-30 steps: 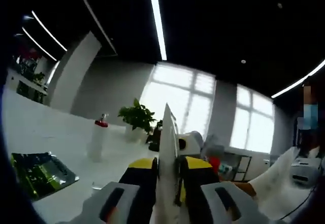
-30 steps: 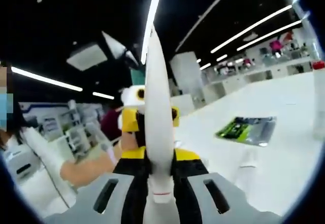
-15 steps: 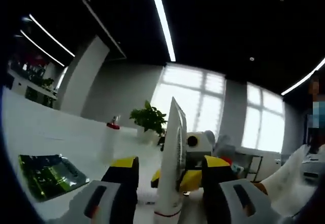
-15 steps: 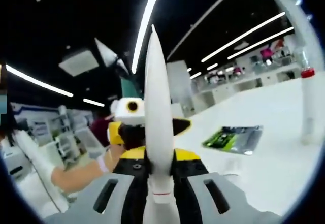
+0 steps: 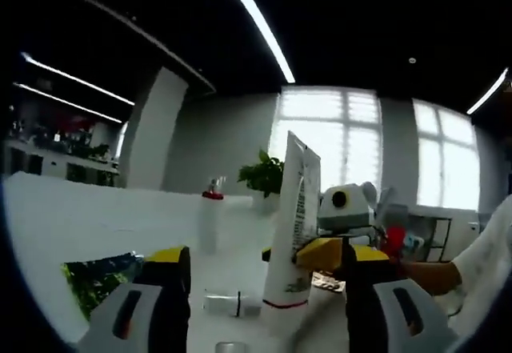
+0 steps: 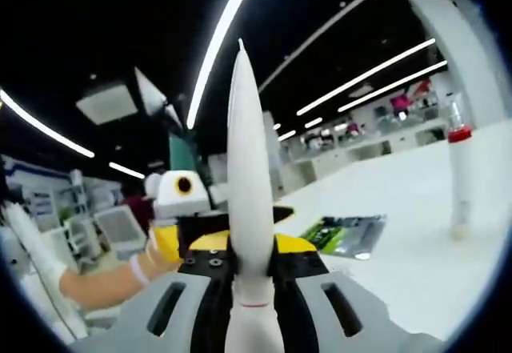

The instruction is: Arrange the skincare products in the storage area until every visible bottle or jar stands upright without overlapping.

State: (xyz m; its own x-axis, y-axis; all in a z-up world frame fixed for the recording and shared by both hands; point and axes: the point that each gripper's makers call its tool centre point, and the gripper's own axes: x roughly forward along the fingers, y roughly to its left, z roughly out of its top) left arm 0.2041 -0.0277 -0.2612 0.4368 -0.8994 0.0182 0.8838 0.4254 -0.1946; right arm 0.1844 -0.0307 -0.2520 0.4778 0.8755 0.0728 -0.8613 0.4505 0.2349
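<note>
White tube (image 6: 245, 193) upright, long axis vertical, crimped end up (cap down), pinched by right gripper (image 6: 248, 289), left gripper (image 5: 260, 301) spread apart, white table (image 5: 72, 209).

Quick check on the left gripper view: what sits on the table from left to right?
Green foil packet → small white tube lying flat → upright white tube, held by the right gripper coming in from the right.

A tube (image 6: 250, 201) stands upright, clamped in the right claw (image 6: 250, 277). On the surface (image 6: 432, 273) to its right lie a packet (image 6: 344, 234) and, farther right, a standing bottle (image 6: 459, 178).
</note>
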